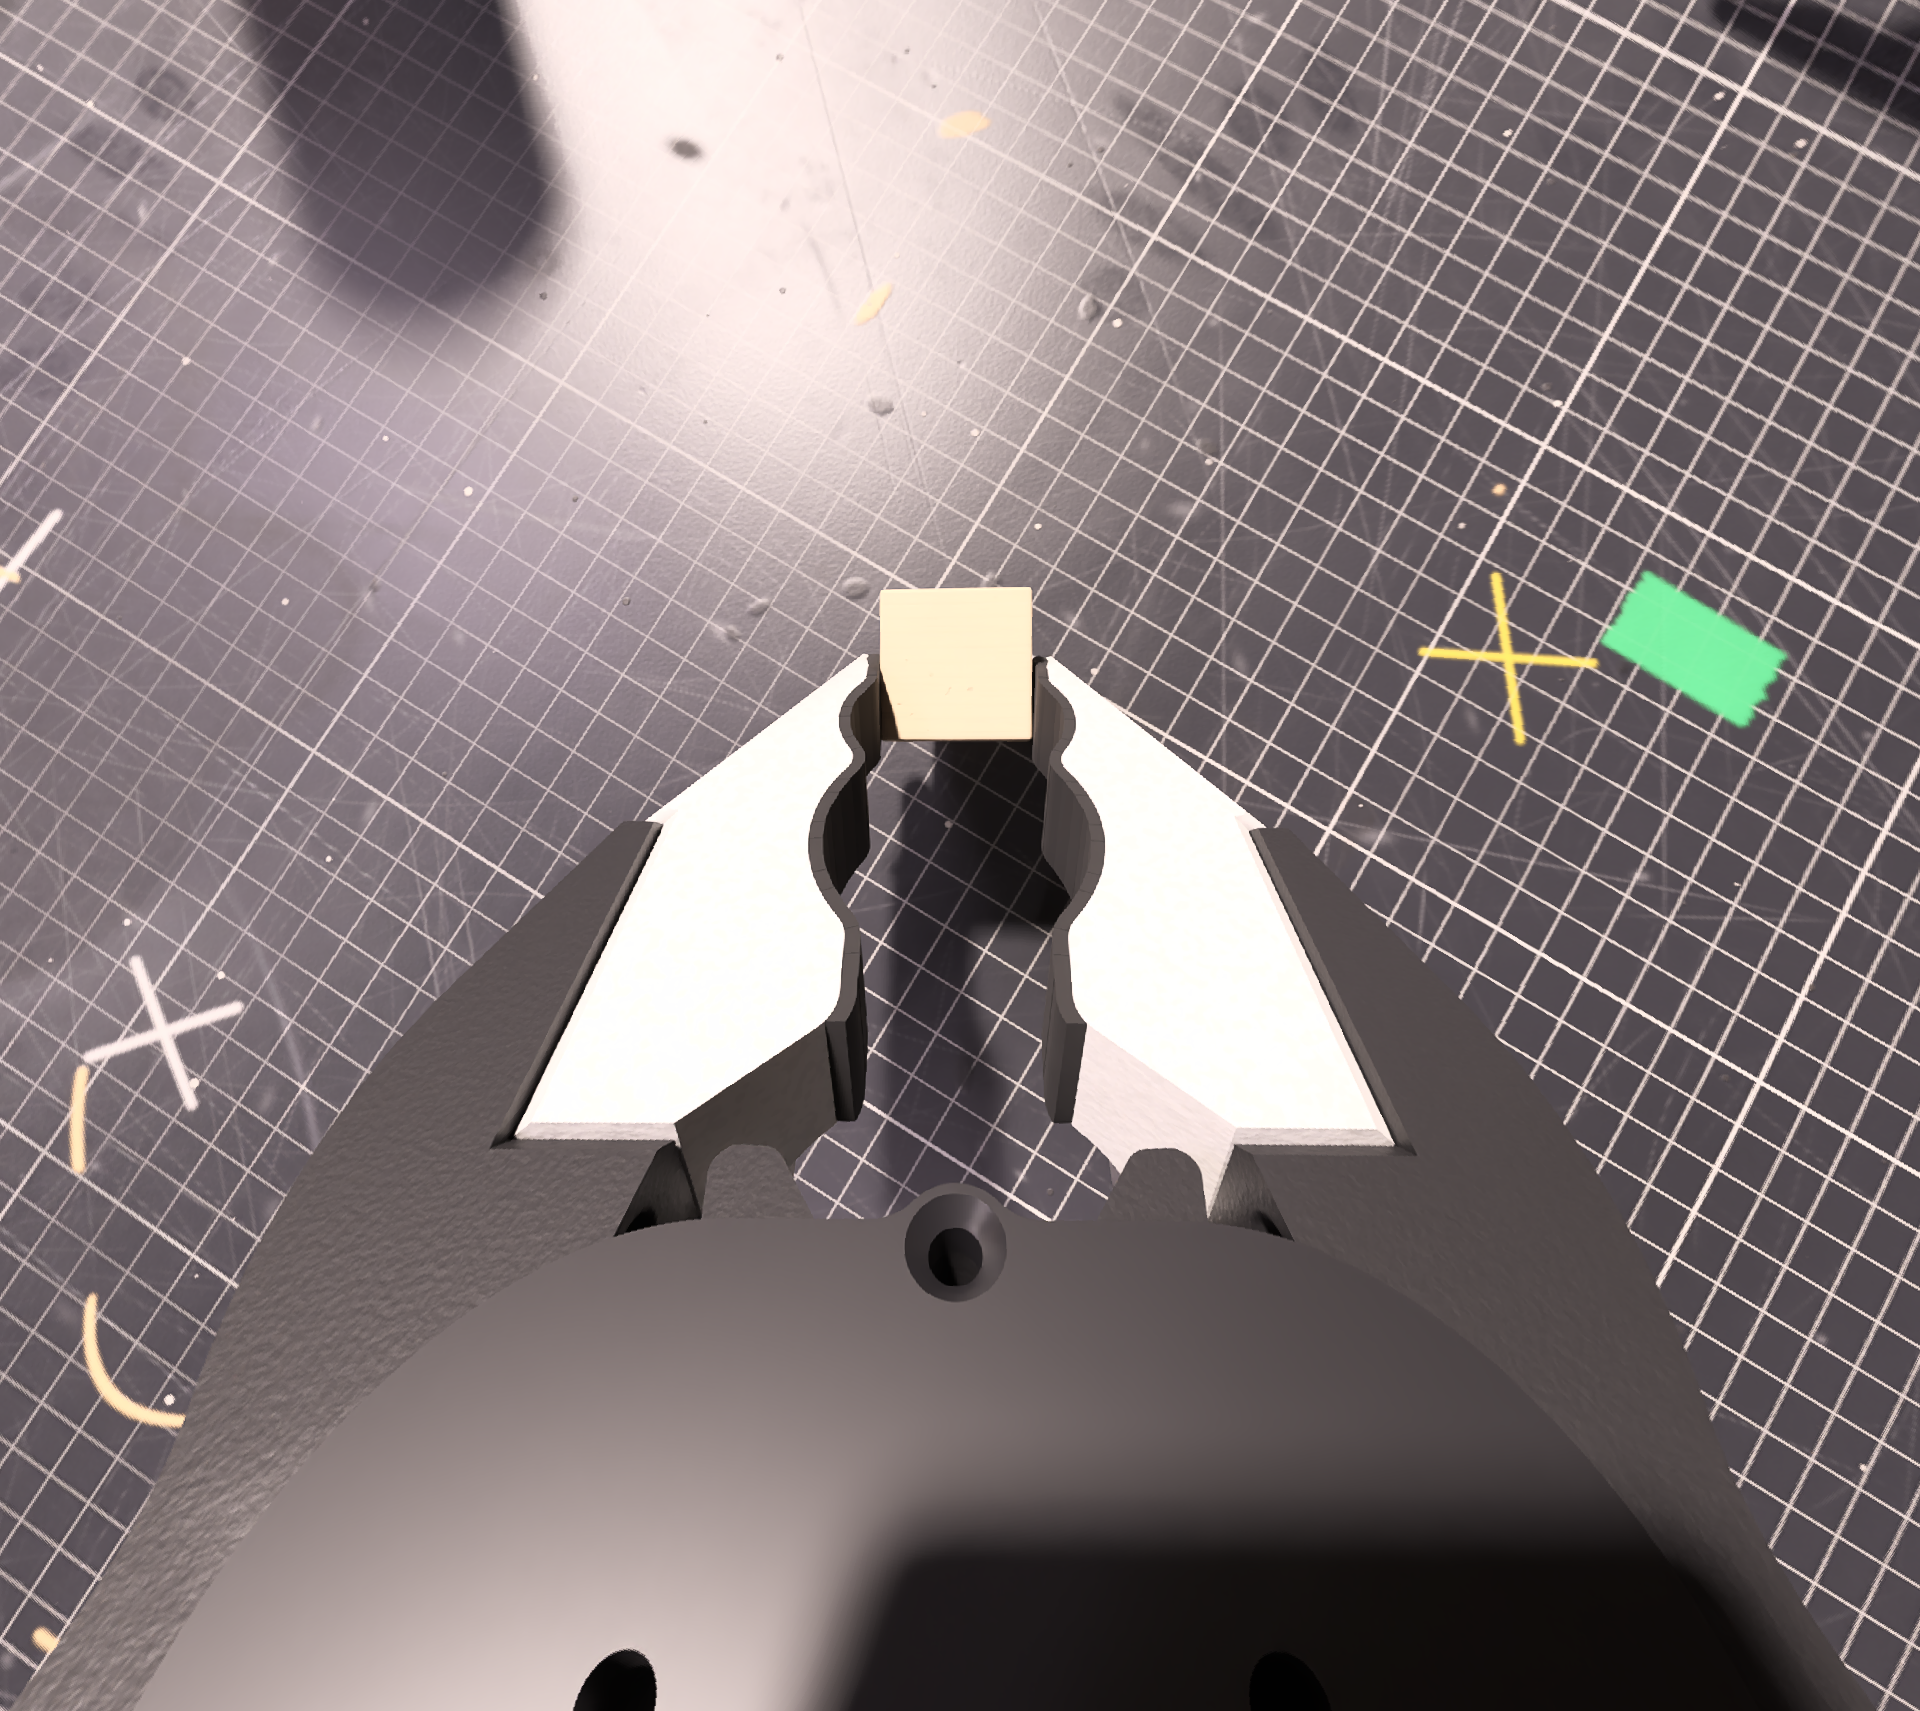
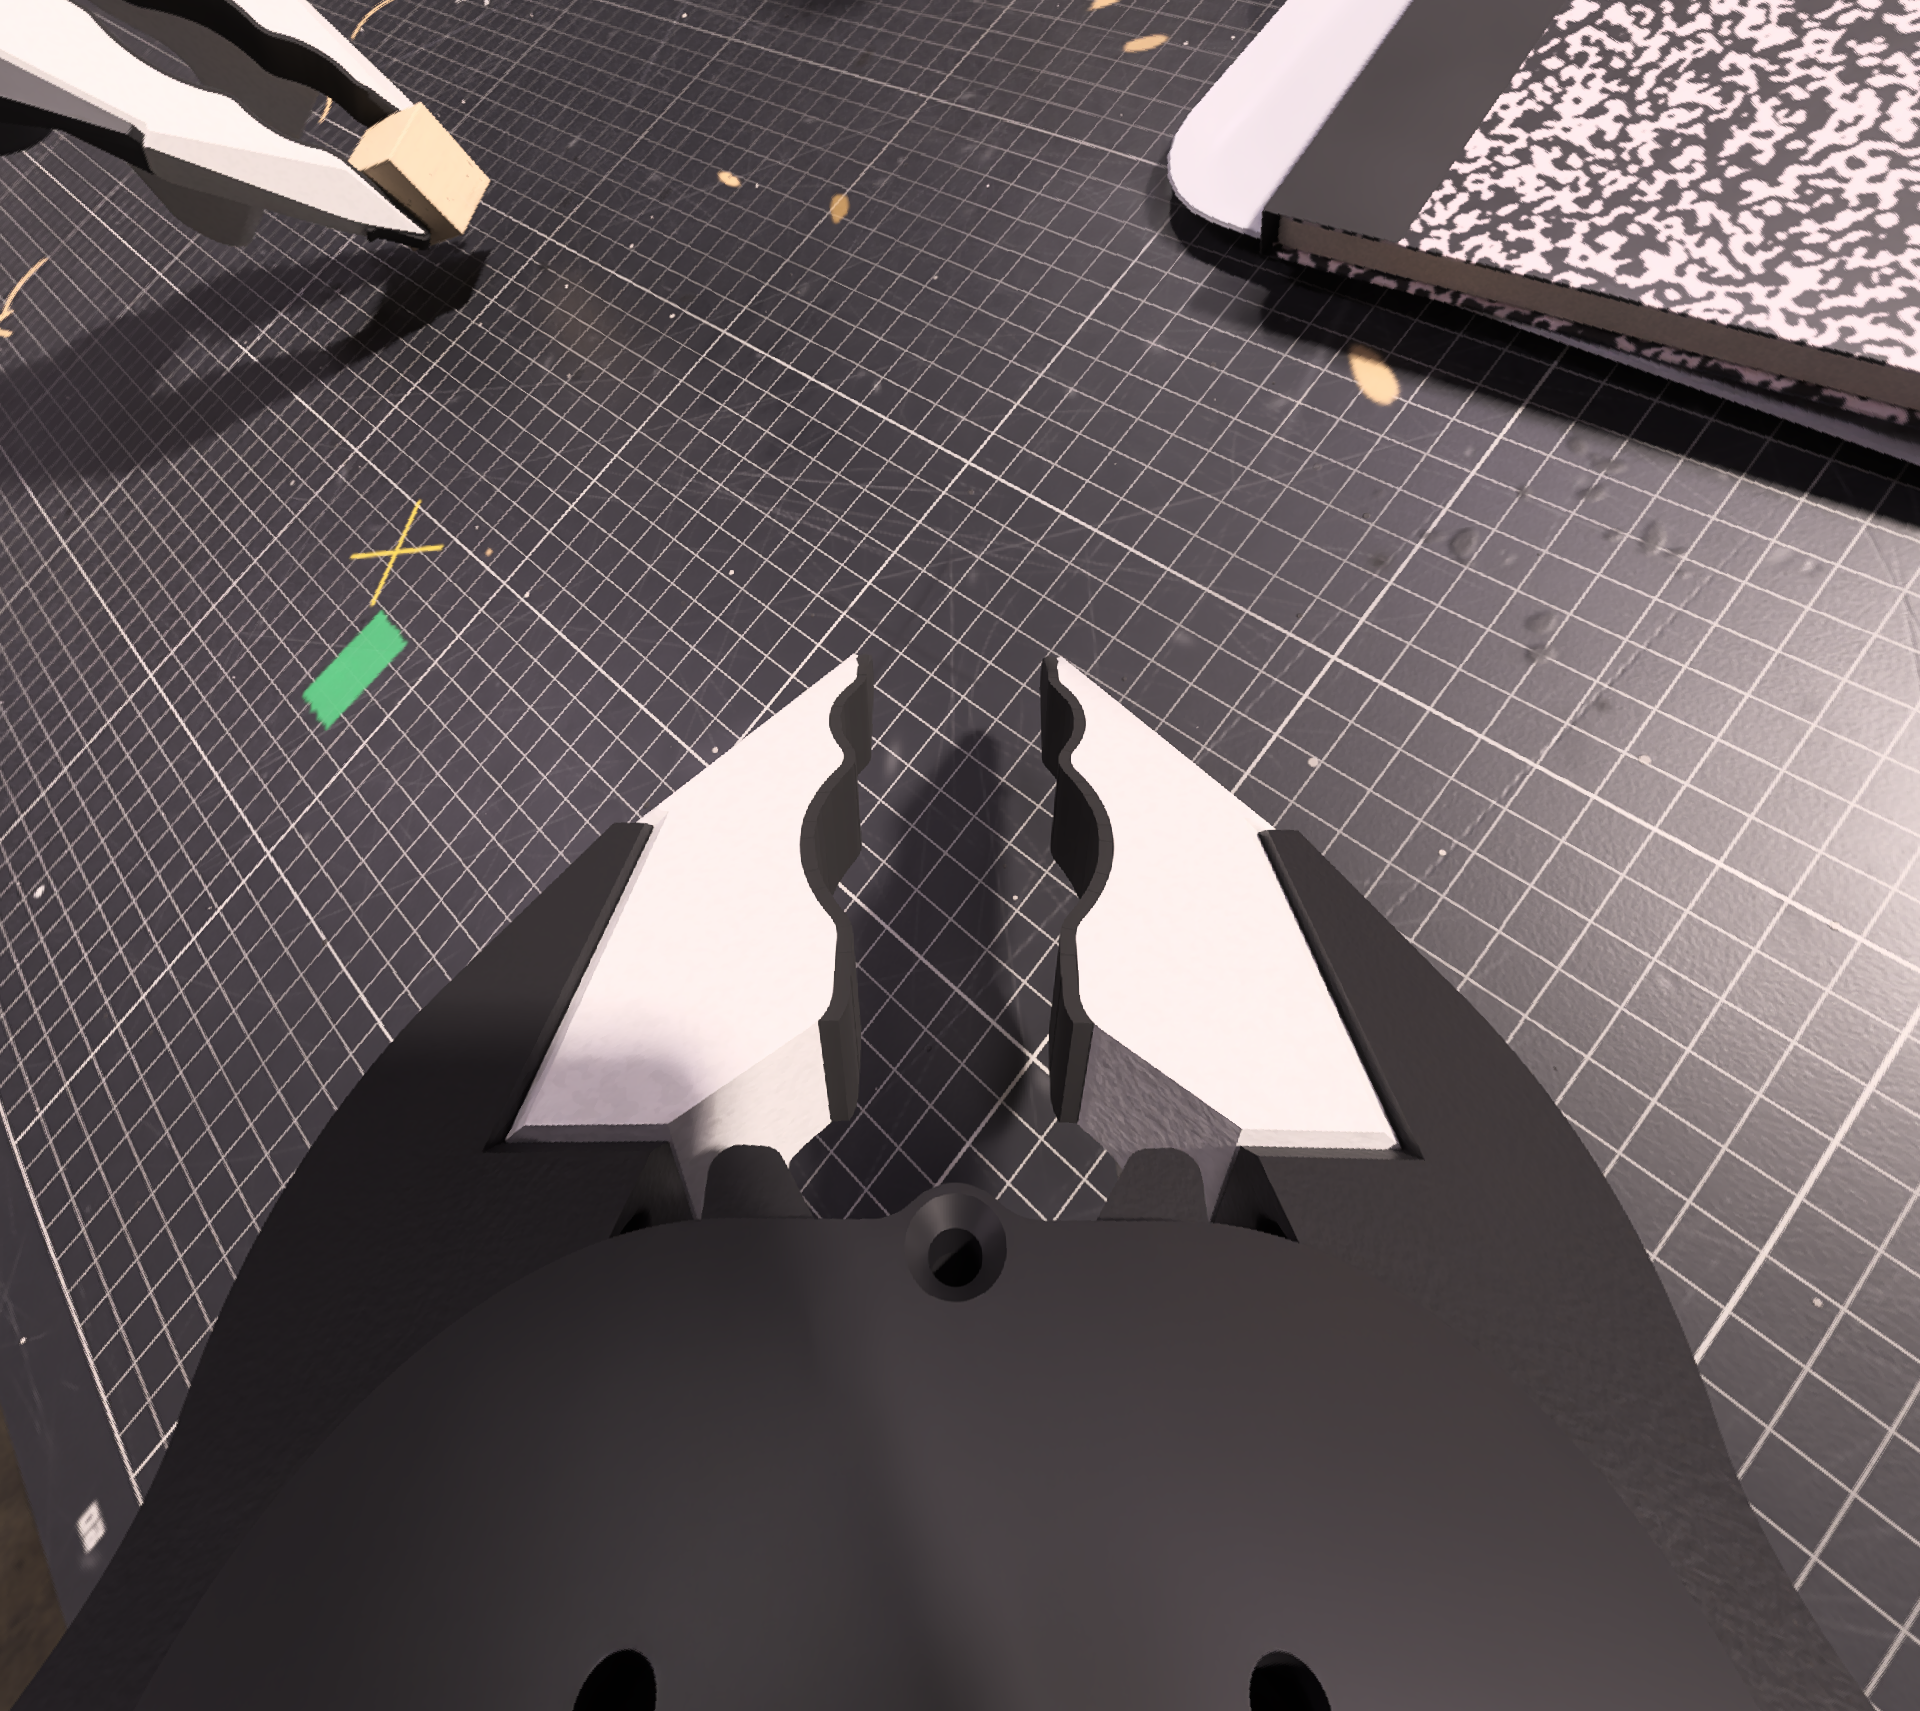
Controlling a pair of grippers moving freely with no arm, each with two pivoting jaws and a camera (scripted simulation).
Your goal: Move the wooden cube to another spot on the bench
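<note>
The pale wooden cube (image 1: pixel 956 664) sits between the fingertips of my left gripper (image 1: pixel 956 687), which is shut on it and holds it above the dark gridded cutting mat (image 1: pixel 1351 414); its shadow falls on the mat below. In the right wrist view the same cube (image 2: pixel 421 167) and left gripper (image 2: pixel 400 191) show at the upper left, lifted over the mat. My right gripper (image 2: pixel 951 674) is open and empty, hovering over the mat (image 2: pixel 727 414) with nothing between its fingers.
A green tape strip (image 1: pixel 1694 662) lies next to a yellow cross mark (image 1: pixel 1507 659) right of the cube; both show in the right wrist view (image 2: pixel 353 669). A black-and-white speckled notebook (image 2: pixel 1662 103) lies at the upper right. Wood chips are scattered about.
</note>
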